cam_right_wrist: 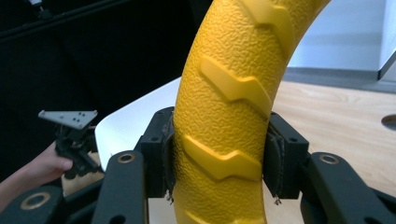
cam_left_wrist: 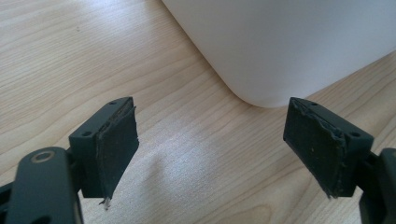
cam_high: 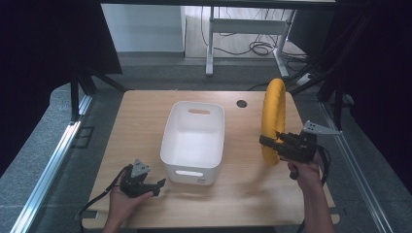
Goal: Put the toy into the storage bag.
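Right gripper [cam_high: 268, 141] is clamped across the tread of a large yellow textured rubber ring [cam_high: 272, 119], shaped like a tyre with raised chevron lugs, and holds it upright and clear of the desk, to the right of the bin. In the right gripper view the pads [cam_right_wrist: 164, 154] bite on opposite sides of the ring's lower arc [cam_right_wrist: 224, 121], so most of the ring stands above the grip.

Risk one: the ring is top-heavy in this hold and could pivot between the pads and swing down, or slip on the pebbled surface.

Risk two: the white rectangular plastic bin [cam_high: 194, 141] looks narrower than the ring is tall; lowered upright, the ring could catch the rim, tip the bin, or lean out.

Left gripper [cam_high: 159, 187] rests low at the bin's near left corner, jaws spread wide and empty, not steadying the bin.

Pale wooden desk [cam_high: 141, 126] offers a smooth surface on which the bin might slide.
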`<act>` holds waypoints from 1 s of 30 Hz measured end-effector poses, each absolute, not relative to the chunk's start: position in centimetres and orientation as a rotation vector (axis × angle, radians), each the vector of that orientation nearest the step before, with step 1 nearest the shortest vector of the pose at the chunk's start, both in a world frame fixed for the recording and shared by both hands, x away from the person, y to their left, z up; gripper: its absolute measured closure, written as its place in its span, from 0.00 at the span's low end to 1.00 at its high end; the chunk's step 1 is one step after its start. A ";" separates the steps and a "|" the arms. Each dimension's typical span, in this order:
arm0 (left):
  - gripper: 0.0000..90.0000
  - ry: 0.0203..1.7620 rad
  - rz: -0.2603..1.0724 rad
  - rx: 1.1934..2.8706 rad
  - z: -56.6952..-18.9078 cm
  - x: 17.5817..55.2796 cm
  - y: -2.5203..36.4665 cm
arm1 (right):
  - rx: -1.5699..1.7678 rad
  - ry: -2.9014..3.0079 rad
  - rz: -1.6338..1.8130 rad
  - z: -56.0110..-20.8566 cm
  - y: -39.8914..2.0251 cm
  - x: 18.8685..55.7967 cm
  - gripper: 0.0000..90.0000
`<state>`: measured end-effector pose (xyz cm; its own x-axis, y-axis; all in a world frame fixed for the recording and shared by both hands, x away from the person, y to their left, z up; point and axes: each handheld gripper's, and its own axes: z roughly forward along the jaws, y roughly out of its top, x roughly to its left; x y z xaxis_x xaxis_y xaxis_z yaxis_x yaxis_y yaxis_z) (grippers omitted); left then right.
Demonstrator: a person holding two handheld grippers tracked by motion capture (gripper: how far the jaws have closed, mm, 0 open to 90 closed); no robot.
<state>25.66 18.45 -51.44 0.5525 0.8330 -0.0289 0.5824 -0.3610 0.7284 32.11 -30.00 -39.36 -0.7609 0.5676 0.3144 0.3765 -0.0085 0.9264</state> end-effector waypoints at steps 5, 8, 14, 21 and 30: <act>0.20 1.136 0.453 2.080 -51.4 25.6 18.4 | 1.023 2.010 1.876 -39.2 -28.8 31.8 0.57; 0.20 1.136 0.455 2.079 -51.4 25.6 18.5 | 1.020 1.989 1.868 -39.2 -28.5 31.6 0.57; 0.20 1.140 0.454 2.077 -51.3 25.6 18.5 | 1.030 1.890 1.820 -39.4 -27.1 30.3 0.57; 0.20 1.144 0.448 2.079 -51.4 25.6 18.4 | 1.042 1.774 1.795 -39.7 -25.6 29.1 0.56; 0.20 1.142 0.449 2.084 -51.5 25.6 18.3 | 1.048 1.664 1.740 -40.6 -23.8 29.0 0.56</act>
